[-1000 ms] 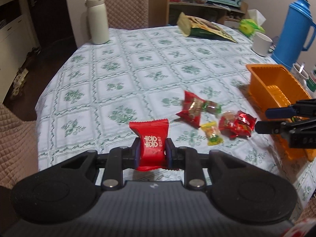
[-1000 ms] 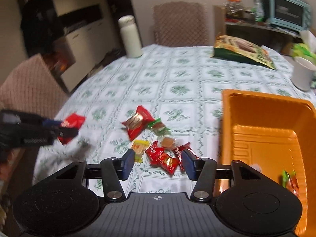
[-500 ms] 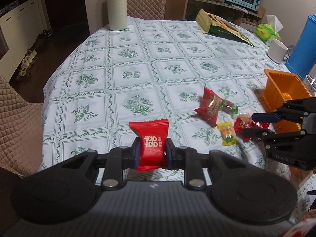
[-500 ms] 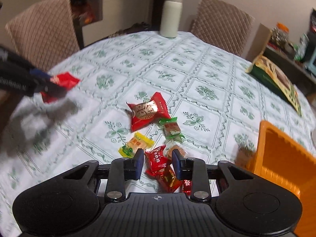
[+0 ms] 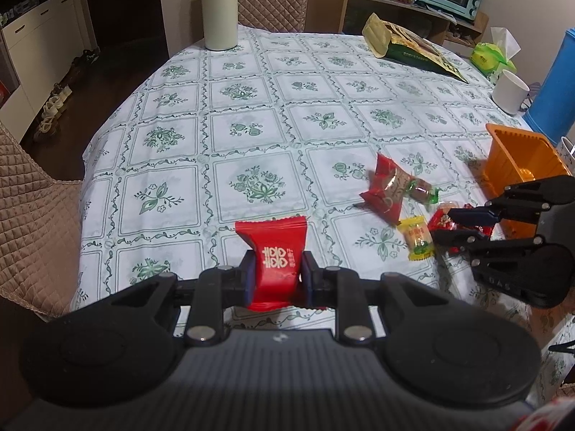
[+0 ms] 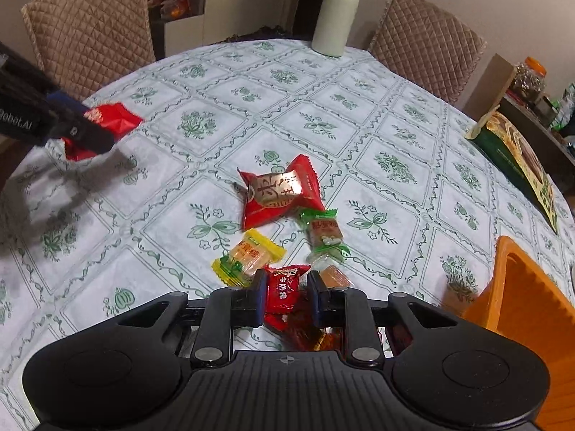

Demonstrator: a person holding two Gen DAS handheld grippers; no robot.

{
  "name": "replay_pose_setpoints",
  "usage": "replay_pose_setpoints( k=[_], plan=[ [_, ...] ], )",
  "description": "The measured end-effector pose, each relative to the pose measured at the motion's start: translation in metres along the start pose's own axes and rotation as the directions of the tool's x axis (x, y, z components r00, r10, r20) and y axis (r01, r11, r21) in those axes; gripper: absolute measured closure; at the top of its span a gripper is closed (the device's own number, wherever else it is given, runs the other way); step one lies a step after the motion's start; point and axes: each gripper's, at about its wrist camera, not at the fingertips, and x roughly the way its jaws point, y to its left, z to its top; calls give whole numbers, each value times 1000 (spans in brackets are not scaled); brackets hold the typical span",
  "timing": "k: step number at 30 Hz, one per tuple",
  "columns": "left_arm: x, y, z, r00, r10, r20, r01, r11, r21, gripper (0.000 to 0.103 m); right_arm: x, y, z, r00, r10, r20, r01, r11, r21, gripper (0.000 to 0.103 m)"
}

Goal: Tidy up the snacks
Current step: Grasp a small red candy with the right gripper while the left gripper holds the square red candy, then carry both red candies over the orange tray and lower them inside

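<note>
Green-and-white floral tablecloth (image 5: 251,136) covers your round table, with quilted tan chairs and a tall white flask (image 5: 218,7) at the far edge. Starting at your left, your left gripper (image 5: 276,274) is clamped on 1 red foil candy packet with white characters (image 5: 275,251), held clear above the cloth. Moving right, the loose pile lies mid-table: 1 large red-and-gold pillow packet (image 6: 280,190), 1 green-ended wrapped sweet (image 6: 325,231) and 1 yellow-wrapped candy (image 6: 248,256), all close together. Next, your right gripper (image 6: 285,296) has just been closing, and its pads now pinch 1 small red sweet wrapper with white lettering (image 6: 284,287) at the pile's near edge. Furthest right stands the orange plastic bin (image 6: 521,287), near the pile. These wrappers look light, crinkly and slippery, so I'd judge a hold across the filled middle safer than the flat crimped ends. Only your left view shows the blue thermos (image 5: 560,82) and white mug (image 5: 510,86); only your right view shows more red wrappers tucked beneath your jaws.
</note>
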Motion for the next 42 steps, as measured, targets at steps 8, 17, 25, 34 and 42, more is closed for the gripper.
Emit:
replay_pose_setpoints(
  k=[8, 17, 25, 34, 42],
  plan=[
    [-5, -3, 0, 1000, -1, 13, 1, 1000, 3, 80, -22, -8, 9, 997, 23, 67, -31, 991, 130, 84],
    [-19, -17, 3, 999, -23, 41, 22, 1000, 16, 80, -54, -8, 11, 991, 35, 129, -60, 978, 199, 84],
    [-37, -43, 3, 996, -56, 71, 53, 998, 43, 80, -88, -8, 1, 984, 39, 175, -79, 970, 228, 84],
    [-61, -96, -4, 983, -165, 83, 156, 982, 106, 80, -139, -20, -33, 976, 23, 217, -93, 943, 319, 84],
    [-75, -162, -10, 956, -284, 70, 265, 942, 204, 80, -189, -45, -83, 977, -53, 207, -45, 897, 439, 84]
  ],
)
